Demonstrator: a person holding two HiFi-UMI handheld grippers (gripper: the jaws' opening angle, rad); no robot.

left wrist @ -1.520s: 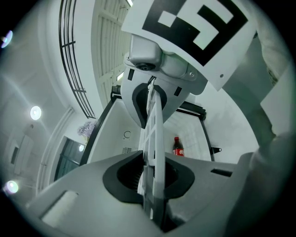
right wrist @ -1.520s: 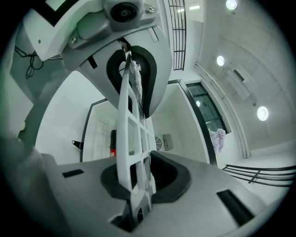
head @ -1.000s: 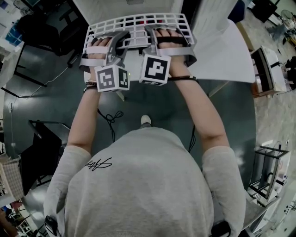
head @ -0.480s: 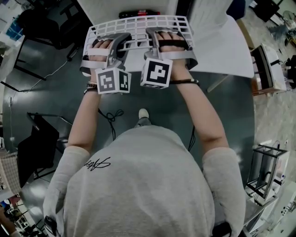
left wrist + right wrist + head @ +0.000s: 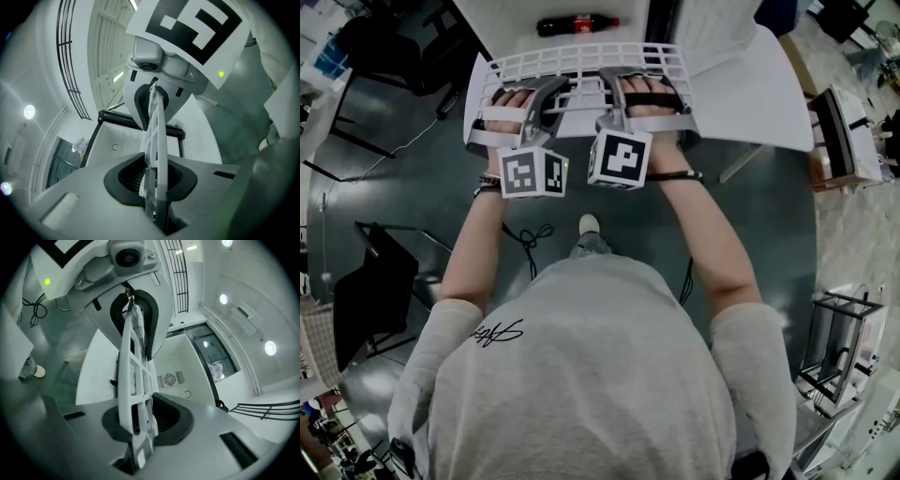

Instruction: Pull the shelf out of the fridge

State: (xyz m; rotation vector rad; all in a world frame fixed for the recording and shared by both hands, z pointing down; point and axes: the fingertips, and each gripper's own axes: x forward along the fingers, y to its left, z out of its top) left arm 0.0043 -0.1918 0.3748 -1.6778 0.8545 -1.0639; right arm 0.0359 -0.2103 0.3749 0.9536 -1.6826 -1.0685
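Left claw [image 5: 551, 91] and right claw [image 5: 609, 89] clamp the near edge of the white plastic lattice shelf [image 5: 581, 62] side by side, balancing it level at 12 o'clock, apparently nearly clear of the white fridge [image 5: 497, 23].

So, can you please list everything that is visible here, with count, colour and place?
shelf: 1, white grid, held out in front, gripped at its near edge
bottle: 1, dark with a red label, lying on its side beyond the shelf's far edge
cable: 1, black, on the grey floor under the left arm
left gripper: 1, grey, shut on the shelf
right gripper: 1, grey, shut on the shelf
cubes: 2, white with black markers, one on each gripper
shoe: 1, light, on the floor between the arms
shirt: 1, grey, lower middle of the head view
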